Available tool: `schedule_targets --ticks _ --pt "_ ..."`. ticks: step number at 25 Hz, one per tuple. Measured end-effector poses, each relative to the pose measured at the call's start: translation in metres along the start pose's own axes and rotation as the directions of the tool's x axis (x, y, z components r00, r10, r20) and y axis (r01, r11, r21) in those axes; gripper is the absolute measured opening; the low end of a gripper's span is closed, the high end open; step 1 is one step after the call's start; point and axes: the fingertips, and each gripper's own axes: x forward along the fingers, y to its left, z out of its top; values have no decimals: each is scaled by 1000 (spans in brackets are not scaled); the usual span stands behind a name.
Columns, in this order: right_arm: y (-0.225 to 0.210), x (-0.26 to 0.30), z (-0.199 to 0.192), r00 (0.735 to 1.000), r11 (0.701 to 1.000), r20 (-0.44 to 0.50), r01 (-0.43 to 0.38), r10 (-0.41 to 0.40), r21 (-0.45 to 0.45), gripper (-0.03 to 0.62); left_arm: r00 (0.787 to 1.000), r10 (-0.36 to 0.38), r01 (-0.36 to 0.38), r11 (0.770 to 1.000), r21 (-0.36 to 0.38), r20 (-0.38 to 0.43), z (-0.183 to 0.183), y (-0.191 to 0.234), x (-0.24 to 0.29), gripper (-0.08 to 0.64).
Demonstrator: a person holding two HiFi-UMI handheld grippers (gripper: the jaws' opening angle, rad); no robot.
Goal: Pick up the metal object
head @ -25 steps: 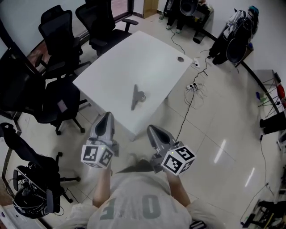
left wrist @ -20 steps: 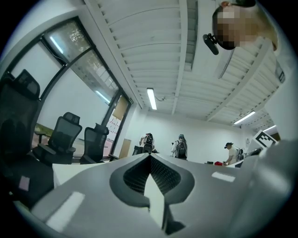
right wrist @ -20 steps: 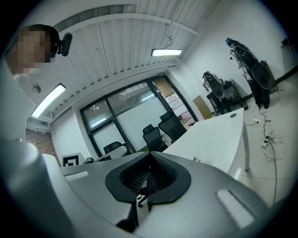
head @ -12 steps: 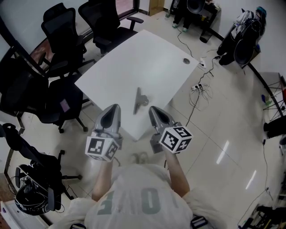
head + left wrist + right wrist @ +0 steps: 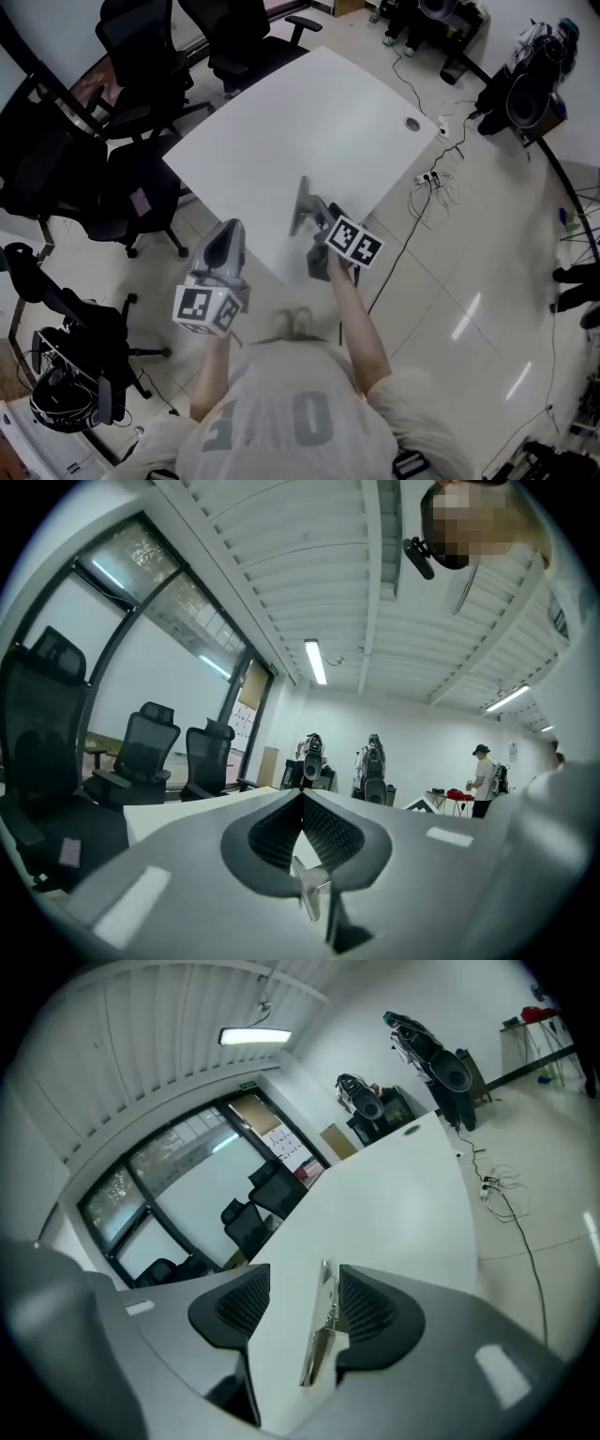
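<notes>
Now, entry one: right gripper (image 5: pixel 305 1281). How do the jaws stand?

Jaws apart, gripping nothing. Between them lies one long, flat, silver metal object (image 5: pixel 319 1333) with a small clip-like fitting partway along its length. It rests on the desk, just beside the right-hand jaw and clear of the left-hand one. Whether it touches the right-hand pad cannot be told.

Position of the metal object on the desk?

One white rectangular desk (image 5: pixel 281 122). The object lies near the edge closest to the person, its length running away from that edge. A round cable hole (image 5: pixel 411 123) sits near the desk's far right corner.

Entry two: left gripper?

Left gripper (image 5: pixel 302 797): jaws together at the tips, nothing held. In the head view it hangs off the desk's near edge, over the floor, to the left of the right gripper and apart from the metal object.

Fittings?

One cube with black-and-white square markers per gripper: right cube (image 5: pixel 354 242), left cube (image 5: pixel 206 309).

Surroundings?

Black mesh office chairs (image 5: pixel 141 56) along the desk's left side and far end. Pale tiled floor (image 5: pixel 469 281). White power strip with cables (image 5: pixel 433 178) on the floor to the right of the desk. The person's grey shirt (image 5: pixel 281 427) shows at the bottom of the head view.
</notes>
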Motion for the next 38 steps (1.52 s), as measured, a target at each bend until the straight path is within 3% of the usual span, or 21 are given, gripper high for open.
schedule_targets --ticks 11,15,20,27,31,34,38 --pt "-33 45 -32 986 991 -112 126 -120 48 230 997 31 -31 1000 3 -65 -21 16 7 2" --pt "-36 50 -36 977 987 -144 160 -155 22 230 996 48 -47 999 14 -70 -22 20 8 2" --pt "-34 55 -42 969 987 -193 162 -157 12 106 995 67 -66 998 20 -69 -20 24 9 2" --pt "-32 56 -43 973 991 -193 134 -129 12 98 994 80 -79 997 18 -73 -23 23 8 2" --pt "-31 46 -38 977 989 -161 135 -142 -53 94 994 85 -84 996 25 -61 -20 22 7 2" --pt "-21 32 -24 984 981 -114 118 -136 -155 92 994 97 -97 995 17 -53 -19 25 5 2" --pt "9 7 9 998 964 -12 63 -69 -259 92 993 113 -114 994 -1 -36 -19 27 4 2"
